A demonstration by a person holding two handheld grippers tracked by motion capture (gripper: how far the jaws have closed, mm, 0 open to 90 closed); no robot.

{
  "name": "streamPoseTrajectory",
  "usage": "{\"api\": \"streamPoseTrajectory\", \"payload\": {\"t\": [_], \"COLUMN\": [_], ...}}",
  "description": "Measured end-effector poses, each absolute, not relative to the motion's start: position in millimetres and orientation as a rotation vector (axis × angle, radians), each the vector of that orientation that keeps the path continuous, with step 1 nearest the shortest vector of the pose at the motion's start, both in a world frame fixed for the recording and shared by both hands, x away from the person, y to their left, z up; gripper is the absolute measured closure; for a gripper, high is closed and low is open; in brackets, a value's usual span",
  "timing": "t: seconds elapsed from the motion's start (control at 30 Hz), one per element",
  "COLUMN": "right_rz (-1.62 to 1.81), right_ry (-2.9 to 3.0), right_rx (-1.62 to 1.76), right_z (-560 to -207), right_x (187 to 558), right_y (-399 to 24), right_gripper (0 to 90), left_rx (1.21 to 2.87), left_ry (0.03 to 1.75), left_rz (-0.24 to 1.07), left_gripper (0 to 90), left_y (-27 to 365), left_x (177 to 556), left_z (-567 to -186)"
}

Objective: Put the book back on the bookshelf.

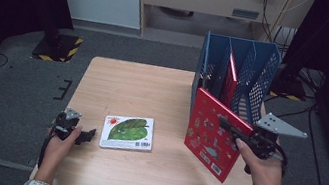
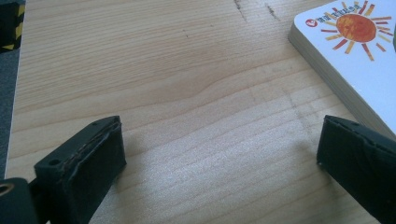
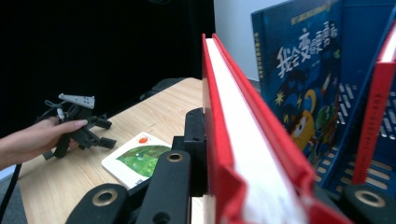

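Observation:
A large red book (image 1: 211,130) is held upright and tilted in front of the blue file rack (image 1: 258,67), with my right gripper (image 1: 230,127) shut on its top edge. In the right gripper view the red book (image 3: 236,116) runs edge-on between the jaws of that gripper (image 3: 233,158). A white book with a green leaf and an orange sun (image 1: 127,132) lies flat on the table. My left gripper (image 1: 87,136) rests on the table just left of it, open. In the left gripper view the left gripper (image 2: 219,144) has bare wood between its jaws, with the white book's corner (image 2: 355,46) at upper right.
The rack stands at the table's (image 1: 128,86) far right and holds a thin red book (image 1: 230,73) and a dark blue picture book (image 3: 303,70) in its slots. The wooden table's left edge meets grey floor. A yellow-black striped base (image 1: 58,47) stands beyond the table's left.

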State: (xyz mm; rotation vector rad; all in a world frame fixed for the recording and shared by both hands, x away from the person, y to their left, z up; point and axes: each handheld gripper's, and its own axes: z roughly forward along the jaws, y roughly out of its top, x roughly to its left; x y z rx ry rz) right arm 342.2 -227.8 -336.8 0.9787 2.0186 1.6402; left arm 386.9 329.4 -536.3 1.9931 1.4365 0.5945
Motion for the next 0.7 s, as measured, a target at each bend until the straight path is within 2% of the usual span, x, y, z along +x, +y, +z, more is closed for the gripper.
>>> {"api": "streamPoseTrajectory", "payload": {"t": [0.7], "right_rz": [1.603], "right_ry": [1.952], "right_rx": [0.992], "right_z": [-284.7], "right_x": [353.7], "right_y": [-238.7], "right_gripper": [79.2], "left_rx": [1.998], "left_ry": [1.429], "left_rz": [0.59], "left_gripper": [0.0], "left_y": [328.5], "left_x": [386.7], "left_z": [-536.4]}}
